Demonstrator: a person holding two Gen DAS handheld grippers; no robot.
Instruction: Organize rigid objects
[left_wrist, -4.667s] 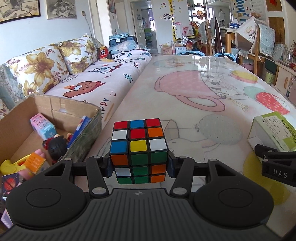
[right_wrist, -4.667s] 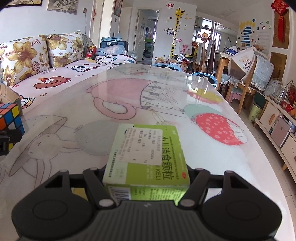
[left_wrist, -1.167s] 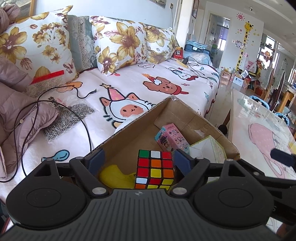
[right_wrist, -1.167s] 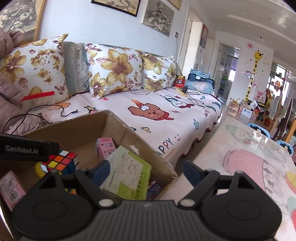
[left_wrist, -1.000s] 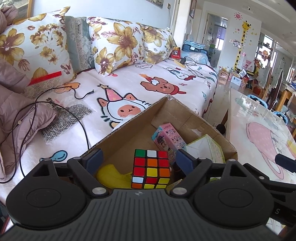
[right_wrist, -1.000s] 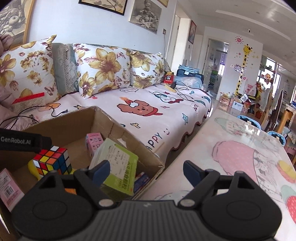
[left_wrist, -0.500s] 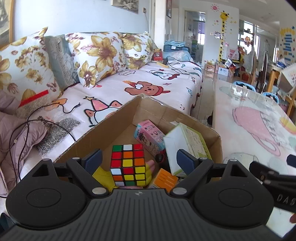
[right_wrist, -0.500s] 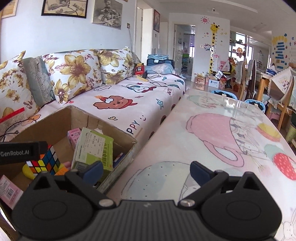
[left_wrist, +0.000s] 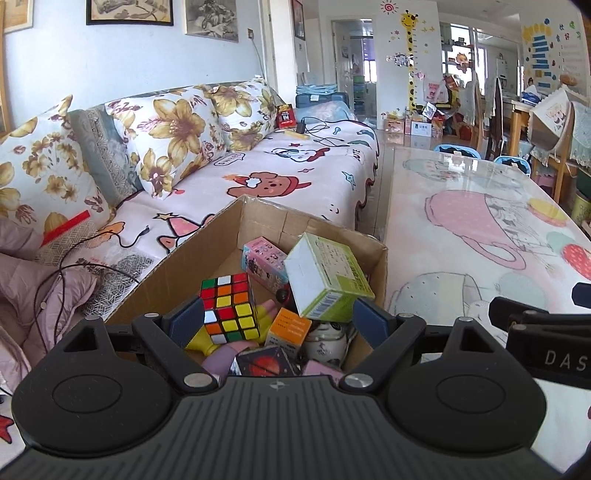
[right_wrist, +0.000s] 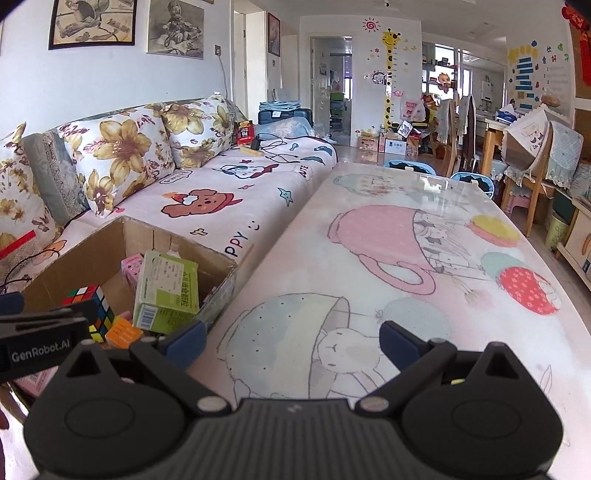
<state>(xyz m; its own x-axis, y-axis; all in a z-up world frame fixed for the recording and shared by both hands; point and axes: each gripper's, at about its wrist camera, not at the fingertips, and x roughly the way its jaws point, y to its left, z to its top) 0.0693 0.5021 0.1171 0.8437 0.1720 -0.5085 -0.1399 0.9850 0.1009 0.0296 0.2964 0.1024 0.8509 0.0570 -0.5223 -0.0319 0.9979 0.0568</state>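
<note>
A cardboard box (left_wrist: 325, 225) stands on the sofa beside the table. In it lie the colourful puzzle cube (left_wrist: 229, 306) and the green-and-white carton (left_wrist: 325, 280), which leans tilted on other items. My left gripper (left_wrist: 277, 321) hovers open over the box's near end; the cube is close to its left finger and neither pad touches it. In the right wrist view the cube (right_wrist: 92, 306) and the carton (right_wrist: 166, 291) sit in the box (right_wrist: 173, 240) at the left. My right gripper (right_wrist: 291, 339) is open and holds nothing above the table (right_wrist: 406, 258) edge.
The box also holds a pink carton (left_wrist: 262, 258), a small orange box (left_wrist: 288, 326), a yellow toy (left_wrist: 207, 341) and several other small things. The sofa (right_wrist: 221, 184) with floral cushions runs along the left. Chairs and stools stand beyond the table's far end.
Both grippers carried the cube and the carton from the table to the box and let them go. Over the last second both have drawn back and swung right; the right jaws widened.
</note>
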